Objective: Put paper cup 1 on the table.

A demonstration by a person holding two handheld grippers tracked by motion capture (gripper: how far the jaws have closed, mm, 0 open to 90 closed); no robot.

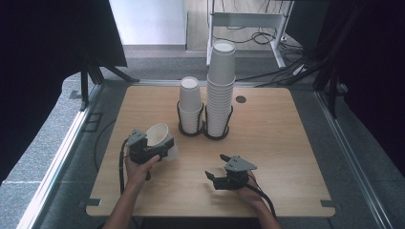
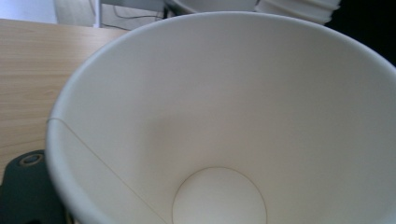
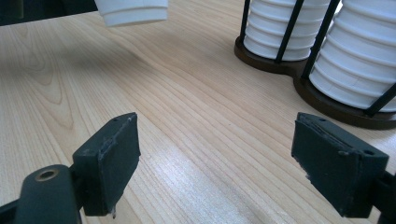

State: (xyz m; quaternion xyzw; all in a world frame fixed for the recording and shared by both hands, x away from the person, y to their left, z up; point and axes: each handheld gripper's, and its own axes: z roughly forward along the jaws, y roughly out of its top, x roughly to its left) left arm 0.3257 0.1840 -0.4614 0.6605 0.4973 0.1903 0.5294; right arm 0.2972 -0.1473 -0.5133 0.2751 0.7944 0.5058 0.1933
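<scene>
Cup [image 1: 161,138] in our left gripper [image 1: 152,149], pinched at its wall and clear of the stacks [image 1: 220,93], we judge stacking unfinished, right gripper [image 1: 224,172] spread and empty.

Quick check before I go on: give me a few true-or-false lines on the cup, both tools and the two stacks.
1. The left tool holds a paper cup. True.
2. The right tool grips a cup. False: its jaws stand open over bare table.
3. The held cup is tilted. True.
4. Both cup stacks are equally tall. False: the right stack is taller than the left stack.
5. The stacks stand in a dark wire holder. True.
</scene>
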